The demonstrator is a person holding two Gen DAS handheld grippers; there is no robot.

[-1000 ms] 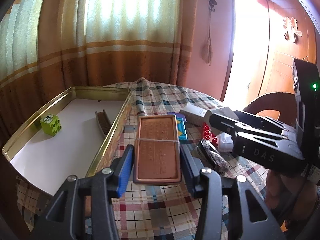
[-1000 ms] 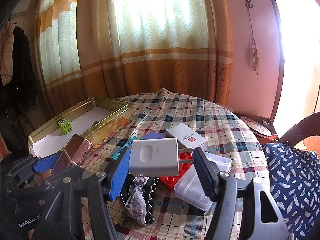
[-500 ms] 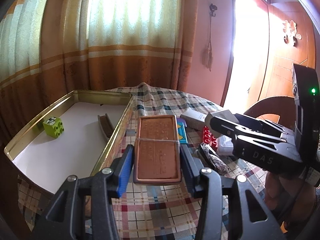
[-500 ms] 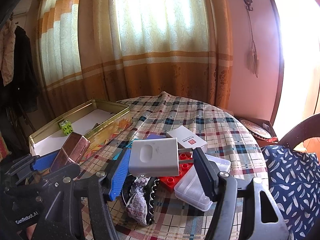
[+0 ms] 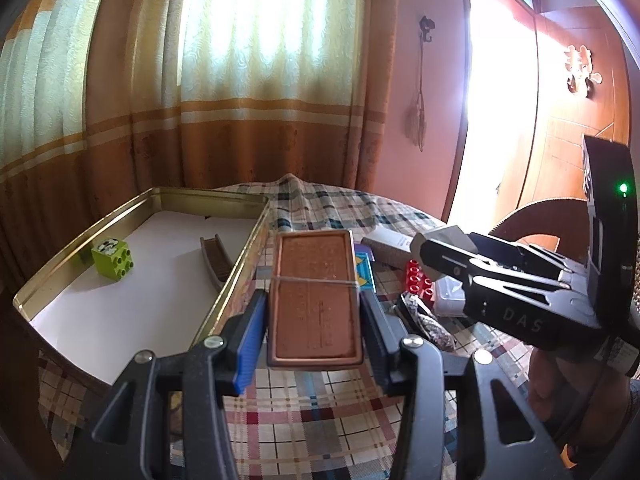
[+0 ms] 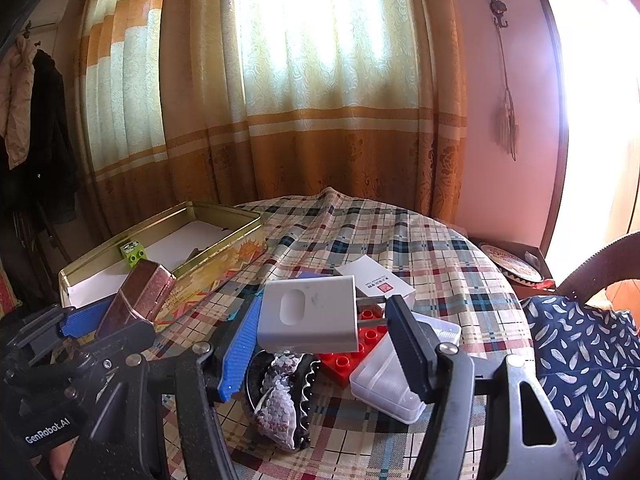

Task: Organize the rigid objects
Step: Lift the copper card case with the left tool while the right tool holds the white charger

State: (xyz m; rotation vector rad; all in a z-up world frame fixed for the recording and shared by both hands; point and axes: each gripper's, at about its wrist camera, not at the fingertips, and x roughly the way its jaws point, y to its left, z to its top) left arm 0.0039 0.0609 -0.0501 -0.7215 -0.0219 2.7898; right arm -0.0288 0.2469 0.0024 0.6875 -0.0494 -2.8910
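My left gripper (image 5: 312, 316) is shut on a copper-brown flat tin (image 5: 314, 296) and holds it in the air beside the right wall of the open gold tin box (image 5: 236, 280). The box holds a green toy brick (image 5: 112, 258) and a dark comb (image 5: 216, 258). My right gripper (image 6: 324, 336) is shut on a white charger plug (image 6: 308, 314), held above the pile of items. The right gripper also shows in the left wrist view (image 5: 436, 246), and the left gripper with the brown tin (image 6: 136, 304) shows in the right wrist view.
On the checked tablecloth (image 6: 400, 240) lie a white carton (image 6: 376, 282), a red toy brick plate (image 6: 360, 344), a clear plastic case (image 6: 396, 384), a sequinned hair claw (image 6: 280, 392) and a blue card (image 5: 366, 274). A chair with a patterned cushion (image 6: 580, 360) stands right.
Both grippers have risen a little with their objects still gripped. The box and the table items sit lower in both views.
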